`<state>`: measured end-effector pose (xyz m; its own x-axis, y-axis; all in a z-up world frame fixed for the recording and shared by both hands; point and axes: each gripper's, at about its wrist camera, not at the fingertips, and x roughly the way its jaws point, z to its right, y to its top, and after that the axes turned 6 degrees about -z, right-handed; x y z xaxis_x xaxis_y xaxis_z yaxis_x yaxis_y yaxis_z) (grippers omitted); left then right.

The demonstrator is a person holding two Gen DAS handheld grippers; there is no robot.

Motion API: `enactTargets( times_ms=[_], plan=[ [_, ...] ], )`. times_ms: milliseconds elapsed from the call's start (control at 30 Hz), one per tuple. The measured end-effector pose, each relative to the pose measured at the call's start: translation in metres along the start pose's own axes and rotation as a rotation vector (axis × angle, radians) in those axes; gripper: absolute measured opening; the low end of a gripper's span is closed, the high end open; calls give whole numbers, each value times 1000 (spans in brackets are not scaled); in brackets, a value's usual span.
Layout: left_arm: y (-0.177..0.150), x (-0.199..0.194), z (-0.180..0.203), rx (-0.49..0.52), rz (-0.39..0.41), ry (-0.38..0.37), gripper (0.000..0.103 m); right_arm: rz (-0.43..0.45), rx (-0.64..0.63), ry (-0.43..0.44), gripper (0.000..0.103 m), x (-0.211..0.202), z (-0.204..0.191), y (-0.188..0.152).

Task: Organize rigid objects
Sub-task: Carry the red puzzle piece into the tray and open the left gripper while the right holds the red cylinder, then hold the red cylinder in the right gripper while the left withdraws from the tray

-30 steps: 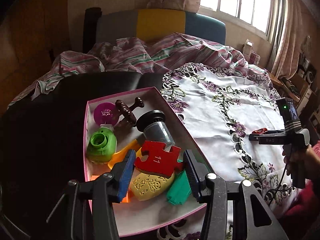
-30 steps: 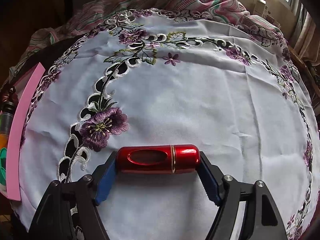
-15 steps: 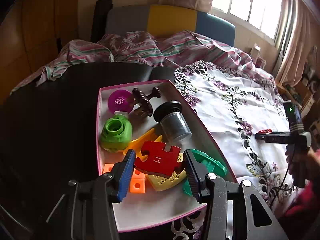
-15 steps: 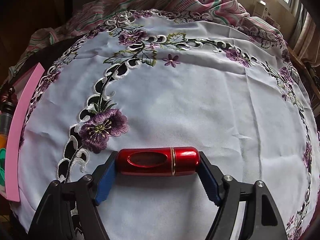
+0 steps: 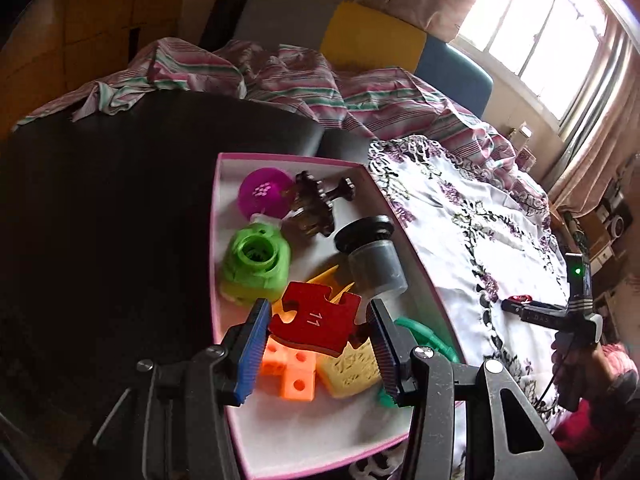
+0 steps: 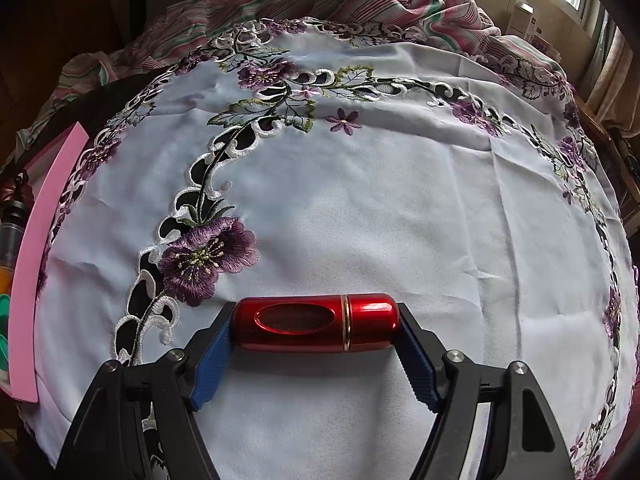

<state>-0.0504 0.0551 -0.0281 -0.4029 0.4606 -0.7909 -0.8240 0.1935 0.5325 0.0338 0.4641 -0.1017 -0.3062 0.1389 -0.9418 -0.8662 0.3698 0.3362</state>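
A red puzzle piece [image 5: 314, 318] marked 11 sits pinched between the blue pads of my left gripper [image 5: 316, 320], above the pink-rimmed white box [image 5: 280, 440]. Under it in the box lie an orange block [image 5: 292, 376], a yellow perforated piece [image 5: 352, 368] and a green ring [image 5: 428, 336]. In the right wrist view my right gripper [image 6: 316, 330] is shut end to end on a red metal capsule [image 6: 316, 322], low over the embroidered white cloth [image 6: 360, 200]. That gripper [image 5: 532, 308] also shows at the right of the left wrist view, held by a hand [image 5: 580, 364].
Further back in the box are a green round toy [image 5: 256, 264], a magenta ball [image 5: 264, 196], a brown knobbed piece [image 5: 316, 204] and a grey jar with a black lid [image 5: 372, 256]. The box's pink wall [image 6: 36, 272] lies left of the cloth. Striped bedding [image 5: 300, 84] is bunched behind.
My left gripper has shifted across the box with the red puzzle piece and rolled, so the orange block now shows beneath. The right gripper and capsule have stayed put.
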Motion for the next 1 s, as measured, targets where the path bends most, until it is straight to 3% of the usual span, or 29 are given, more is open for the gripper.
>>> enactTargets(
  times_ms=[267,400,767,1000],
  plan=[
    [41,36,8,26,37,66,50,0,0,1,76,0,0,0],
    [50,58,4,28,16,74,53,-1,-2,0,76,0,0,-1],
    [27,43,14,77,50,168,68,0,-17,-3,76,0,-1,-1],
    [4,22,17,95,62,213,70,-1,-22,-9,76,-1,-2,0]
  ],
)
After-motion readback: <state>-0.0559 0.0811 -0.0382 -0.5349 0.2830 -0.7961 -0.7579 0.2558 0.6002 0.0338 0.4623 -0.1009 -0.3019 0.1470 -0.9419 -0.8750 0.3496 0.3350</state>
